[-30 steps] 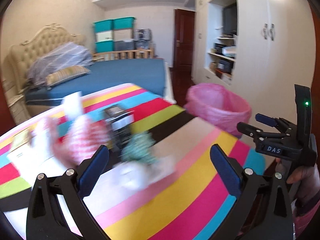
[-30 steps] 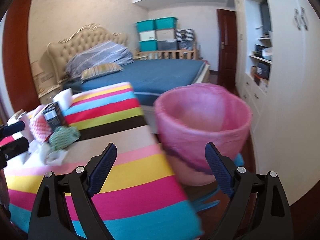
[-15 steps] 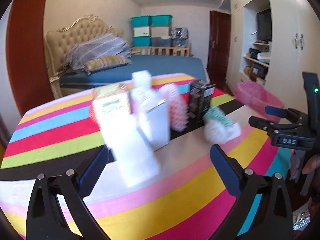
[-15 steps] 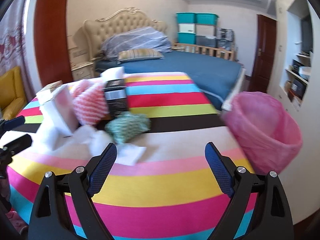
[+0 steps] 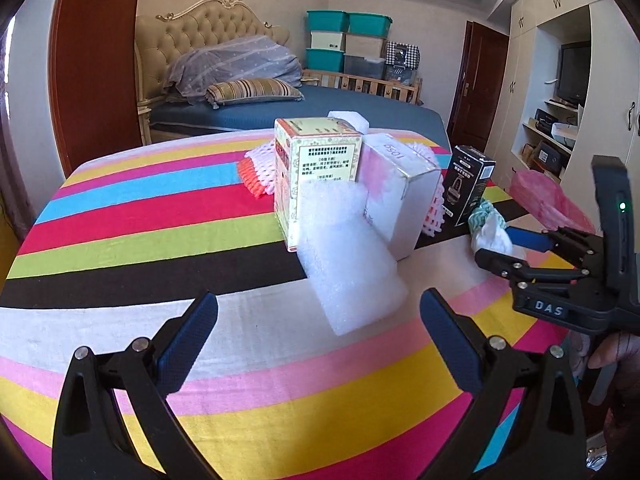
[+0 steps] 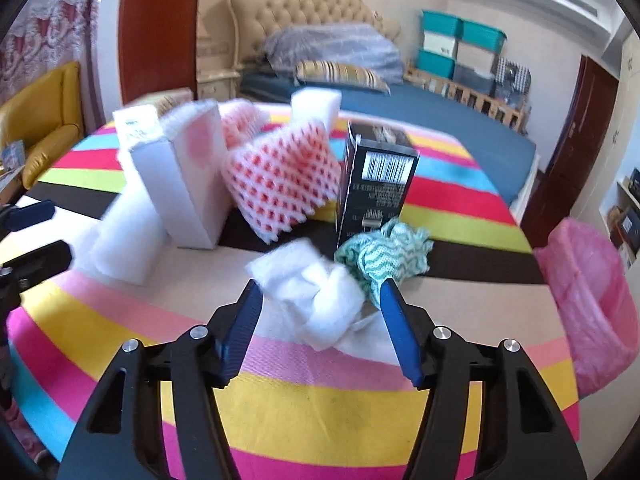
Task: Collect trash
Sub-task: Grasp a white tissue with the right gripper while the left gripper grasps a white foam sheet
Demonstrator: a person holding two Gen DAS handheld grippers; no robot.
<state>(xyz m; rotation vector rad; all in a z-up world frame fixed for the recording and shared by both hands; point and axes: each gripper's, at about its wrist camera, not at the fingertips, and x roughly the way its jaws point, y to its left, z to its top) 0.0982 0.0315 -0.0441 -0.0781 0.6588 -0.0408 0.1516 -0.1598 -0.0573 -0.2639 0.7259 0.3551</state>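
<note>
Fingers spread on your right gripper [image 6: 320, 320] bracket crumpled white tissue [image 6: 316, 292] (lower centre); your left gripper [image 5: 318, 334] gapes wide, holding nothing, above the desk [image 5: 160, 240].

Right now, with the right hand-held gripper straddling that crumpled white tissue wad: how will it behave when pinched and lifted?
The white tissue wad looks soft and crumpled, so it will probably squash flat between the fingers of the right hand-held gripper rather than resist. It is likely very light. Loose folds may trail or snag the green-and-white cloth, which seems to touch it.
</note>
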